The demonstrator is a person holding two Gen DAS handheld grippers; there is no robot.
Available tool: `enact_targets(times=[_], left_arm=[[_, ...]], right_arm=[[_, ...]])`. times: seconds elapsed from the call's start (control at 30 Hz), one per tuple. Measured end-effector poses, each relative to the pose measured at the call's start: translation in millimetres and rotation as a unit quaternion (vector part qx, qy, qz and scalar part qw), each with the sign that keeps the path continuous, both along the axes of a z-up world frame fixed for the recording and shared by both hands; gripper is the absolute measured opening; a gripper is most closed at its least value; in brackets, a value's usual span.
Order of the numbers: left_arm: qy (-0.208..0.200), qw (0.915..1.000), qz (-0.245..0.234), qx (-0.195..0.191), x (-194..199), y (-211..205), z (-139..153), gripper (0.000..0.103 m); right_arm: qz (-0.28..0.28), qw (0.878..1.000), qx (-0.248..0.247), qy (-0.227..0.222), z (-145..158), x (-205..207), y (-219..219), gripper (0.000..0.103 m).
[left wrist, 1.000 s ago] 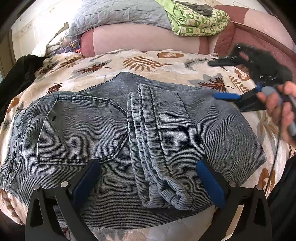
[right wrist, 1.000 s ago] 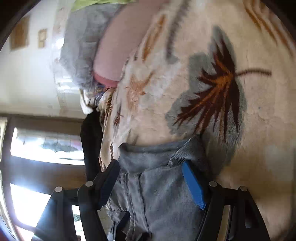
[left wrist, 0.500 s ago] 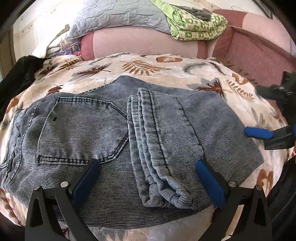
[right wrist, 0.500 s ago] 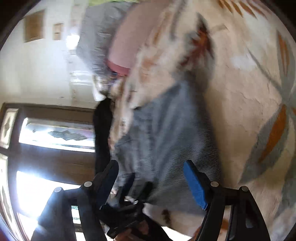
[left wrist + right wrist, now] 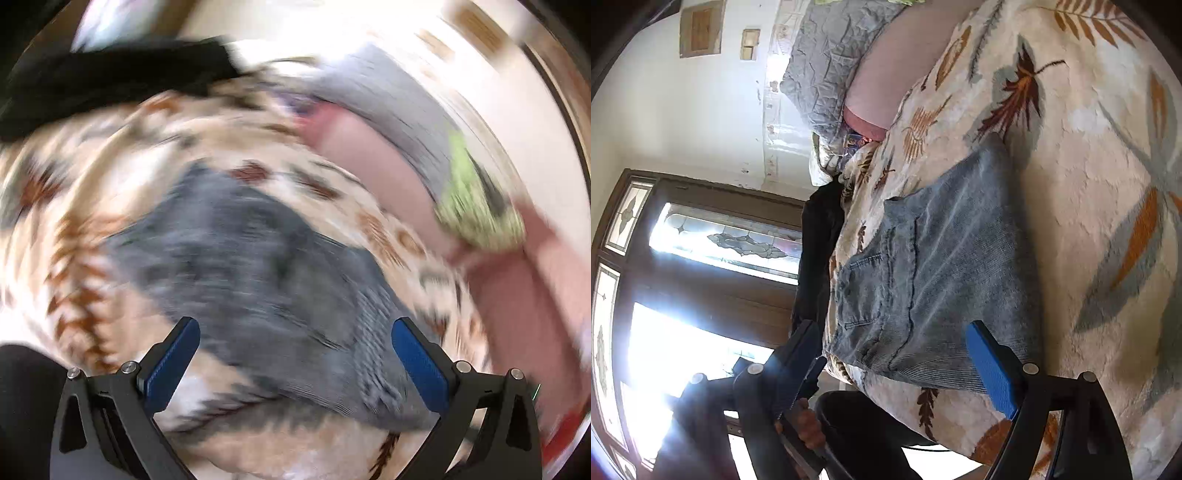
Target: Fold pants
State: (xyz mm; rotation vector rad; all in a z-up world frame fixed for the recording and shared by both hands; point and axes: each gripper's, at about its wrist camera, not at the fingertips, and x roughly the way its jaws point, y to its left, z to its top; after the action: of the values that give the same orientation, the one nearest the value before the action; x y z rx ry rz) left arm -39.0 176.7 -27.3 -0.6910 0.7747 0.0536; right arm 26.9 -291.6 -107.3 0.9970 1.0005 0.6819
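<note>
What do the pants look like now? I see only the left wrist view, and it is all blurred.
Observer: In the right wrist view the jeans lie folded flat on the leaf-print blanket.
Operator: Which side is up?
Observer: A back pocket faces up.
Operator: Are they gripped?
Observer: No. The right gripper is opening its fingers; the pads pinch no denim.

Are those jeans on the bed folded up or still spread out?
Folded. The jeans lie as a compact bundle on the leaf-print blanket, back pocket on top, no legs stretched out. Neither gripper holds them.
</note>
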Motion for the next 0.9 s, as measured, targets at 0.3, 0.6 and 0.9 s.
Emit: enact_targets(times=[0.3,0.6,0.9], left_arm=[[0.052,0.9861,0.076,-0.139,15,56,-49,0.103],[0.032,0.9845,0.08,-0.152,38,66,-50,0.103],[0.06,0.9927,0.075,-0.073,39,66,-60,0.033]], right_arm=[[-0.008,1.0,0.001,-0.004,6,0,4,0.084],[-0.01,1.0,-0.01,-0.002,4,0,6,0.084],[-0.008,0.999,-0.007,0.036,-15,5,4,0.085]])
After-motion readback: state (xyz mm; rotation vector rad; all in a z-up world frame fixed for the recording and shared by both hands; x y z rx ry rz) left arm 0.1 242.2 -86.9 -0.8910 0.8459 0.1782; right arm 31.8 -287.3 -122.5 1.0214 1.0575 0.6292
